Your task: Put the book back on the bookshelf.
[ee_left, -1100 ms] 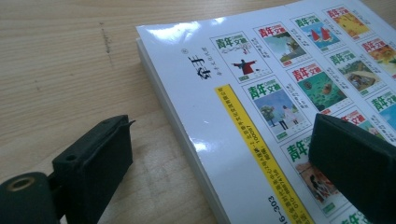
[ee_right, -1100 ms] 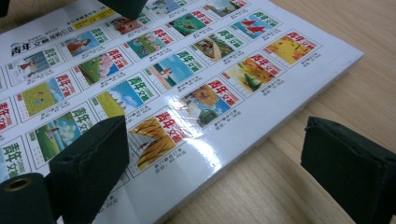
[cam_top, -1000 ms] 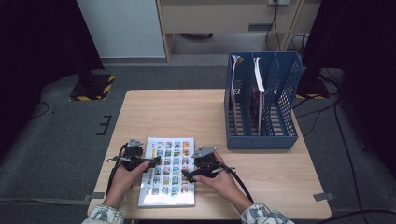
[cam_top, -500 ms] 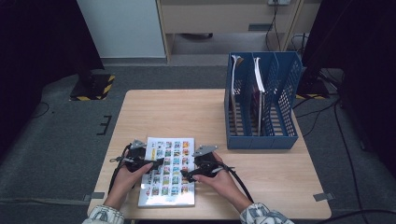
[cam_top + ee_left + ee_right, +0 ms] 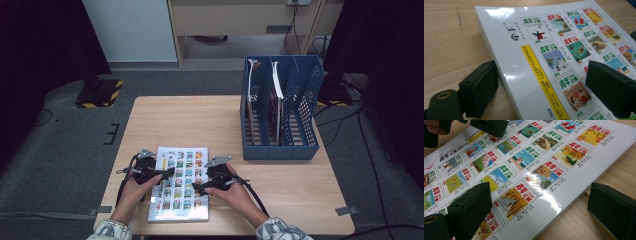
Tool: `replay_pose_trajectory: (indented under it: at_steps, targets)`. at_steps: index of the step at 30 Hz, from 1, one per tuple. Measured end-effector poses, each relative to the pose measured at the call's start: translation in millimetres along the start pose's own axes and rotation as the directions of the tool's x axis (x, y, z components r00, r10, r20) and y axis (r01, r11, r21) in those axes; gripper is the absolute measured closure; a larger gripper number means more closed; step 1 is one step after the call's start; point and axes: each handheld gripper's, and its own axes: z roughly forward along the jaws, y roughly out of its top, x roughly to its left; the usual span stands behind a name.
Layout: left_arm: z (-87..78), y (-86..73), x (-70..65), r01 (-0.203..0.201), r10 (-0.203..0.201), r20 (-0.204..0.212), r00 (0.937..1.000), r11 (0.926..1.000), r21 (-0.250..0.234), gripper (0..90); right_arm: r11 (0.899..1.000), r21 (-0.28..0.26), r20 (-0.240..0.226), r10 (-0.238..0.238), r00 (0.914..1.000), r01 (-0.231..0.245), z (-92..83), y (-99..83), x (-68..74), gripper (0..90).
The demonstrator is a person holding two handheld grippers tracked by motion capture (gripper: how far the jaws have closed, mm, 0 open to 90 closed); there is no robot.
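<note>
A glossy magazine point(image 5: 180, 185) printed with rows of small colour covers lies flat on the wooden table point(image 5: 200, 120), near its front edge. My left gripper point(image 5: 167, 173) is at the magazine's left edge. In the left gripper view it point(image 5: 544, 82) straddles that edge of the magazine point(image 5: 529, 65), one jaw on the wood and the other over the cover. Its jaws have just been closing and stand open, not pressing. My right gripper point(image 5: 199, 189) straddles the right edge of the magazine point(image 5: 529, 170) the same way; it point(image 5: 541, 205) is open.
A blue slotted file rack point(image 5: 280, 150) stands at the table's back right with two thin books point(image 5: 276, 85) upright in it. Bare wood stretches behind the magazine and to its right. The person's hands and sleeves come in from the front edge.
</note>
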Motion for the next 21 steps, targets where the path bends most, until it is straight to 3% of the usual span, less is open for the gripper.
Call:
replay_pose_trajectory:
  at_steps: [10, 21]
  targets:
    - [-9.4, 1.6, -3.4, -0.015, 0.015, -0.025, 0.9996, 0.9999, -0.005, 25.0, 1.000, 0.001, -0.001, 0.002, 1.0000, -0.002, -0.1, 0.0, 0.1, 5.6]
    - [-18.9, 1.0, -7.8, -0.019, 0.019, 0.032, 0.9993, 0.9998, -0.012, 29.7, 1.000, 0.001, -0.001, -0.001, 1.0000, 0.001, -1.1, -0.8, -0.5, 5.4]
